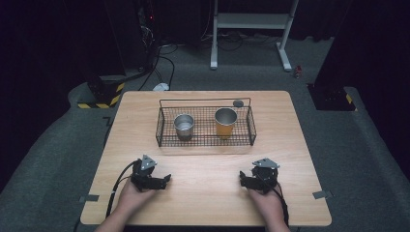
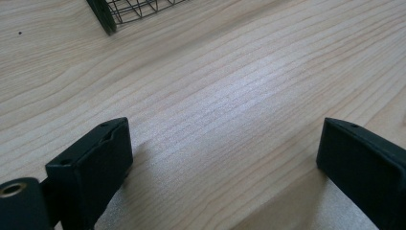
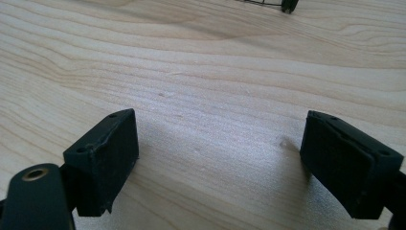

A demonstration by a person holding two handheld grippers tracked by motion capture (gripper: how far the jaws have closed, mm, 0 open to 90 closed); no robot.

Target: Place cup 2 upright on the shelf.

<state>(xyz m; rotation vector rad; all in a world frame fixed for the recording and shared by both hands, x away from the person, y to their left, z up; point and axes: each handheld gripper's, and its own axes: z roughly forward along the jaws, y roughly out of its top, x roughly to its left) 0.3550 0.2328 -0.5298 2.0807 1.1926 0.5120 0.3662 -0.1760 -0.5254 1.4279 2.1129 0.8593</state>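
Table [image 1: 203, 193], bare wood under both grippers. Wire basket [image 1: 205, 126] well ahead of the fingers, holding a steel cup [image 1: 183, 125] and an orange cup [image 1: 225, 122], both upright. Left gripper [image 1: 164, 180] and right gripper [image 1: 242, 178] low on the table, jaws wide apart, gripping nothing.

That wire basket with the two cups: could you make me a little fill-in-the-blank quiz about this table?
1. The wire basket holds ___ cups.
2. The silver cup stands to the ___ of the orange cup in the high view.
3. The left gripper and right gripper both rest on the table with fingers ___.

Missing words: two; left; open
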